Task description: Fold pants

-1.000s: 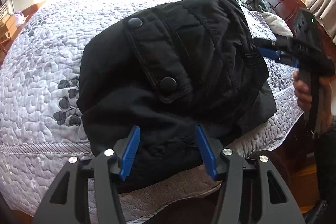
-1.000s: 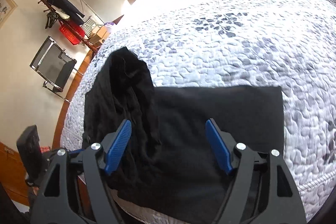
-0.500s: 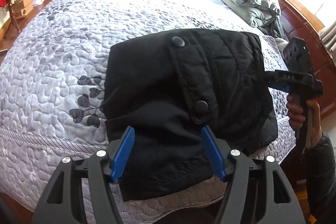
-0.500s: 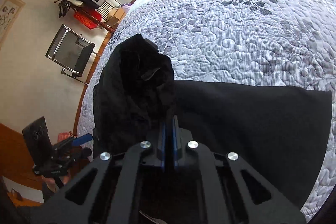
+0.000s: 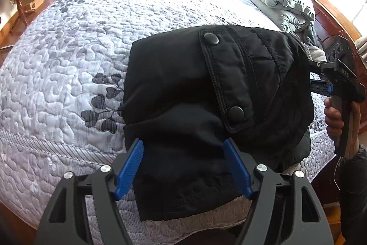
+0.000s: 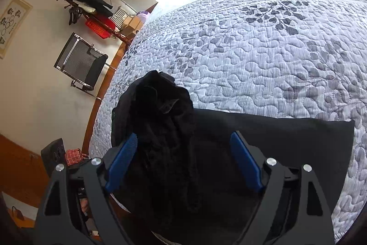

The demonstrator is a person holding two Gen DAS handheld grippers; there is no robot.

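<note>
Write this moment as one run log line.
pants: folded on quilt | left tool: opening, over pants | right tool: opening, over pants

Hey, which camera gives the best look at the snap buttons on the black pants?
The left wrist view: both snap buttons sit lit on the pocket flap of the pants. The right wrist view shows only dark bunched fabric, no buttons.

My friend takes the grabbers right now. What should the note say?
Left gripper: jaws opening, pants between the pads but not pinched.
Right gripper: jaws opening, over the cloth, holding nothing.
Pants: folded into a bundle at the edge of the bed, snap pocket flap on top; one end lies bunched up.
Done: main folds.
Left: probably flatten the bunched end and square the bundle.
</note>
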